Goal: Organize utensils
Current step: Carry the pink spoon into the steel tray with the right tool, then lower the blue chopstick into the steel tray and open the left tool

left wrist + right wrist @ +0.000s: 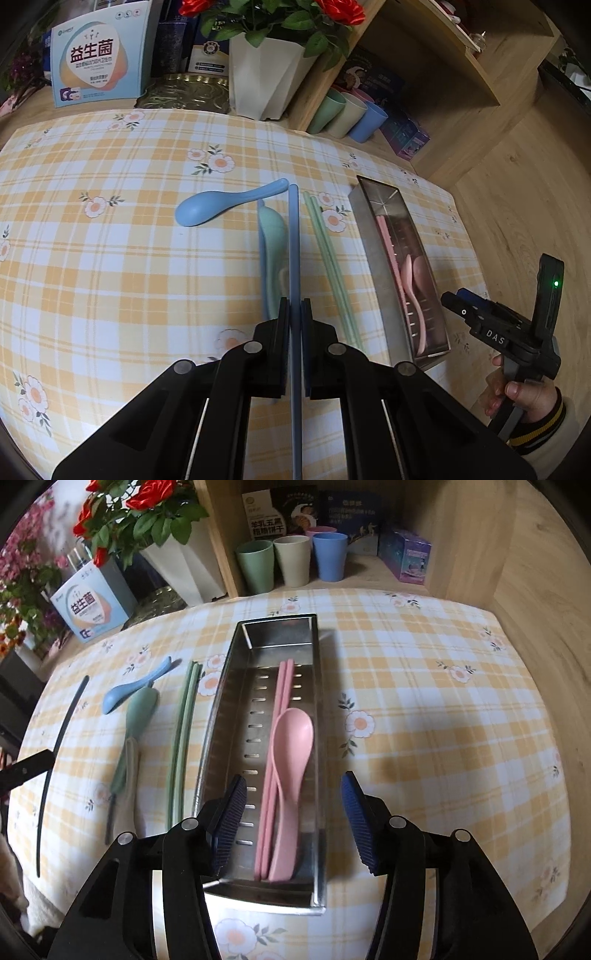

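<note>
My left gripper (pixel 294 306) is shut on a blue chopstick (pixel 293 236) that points away over the checked cloth. To its left lie a green spoon (pixel 273 236) and a blue spoon (pixel 207 210); green chopsticks (pixel 328 258) lie to its right. In the right wrist view, my right gripper (pixel 293 786) stands open above the near end of the metal tray (pixel 221 701). A pink spoon (pixel 293 734) and pink chopsticks (pixel 284 686) lie in the tray, untouched by the pads. The green chopsticks (pixel 184 716), green spoon (pixel 140 709) and blue spoon (pixel 118 698) lie left of the tray.
A wooden shelf at the back holds three cups (pixel 291 561) and boxes (pixel 406 554). A white pot of red roses (pixel 266 74), a gold tin (pixel 184 92) and a printed box (pixel 99 55) stand behind the cloth. A hand (pixel 524 398) holds the right gripper.
</note>
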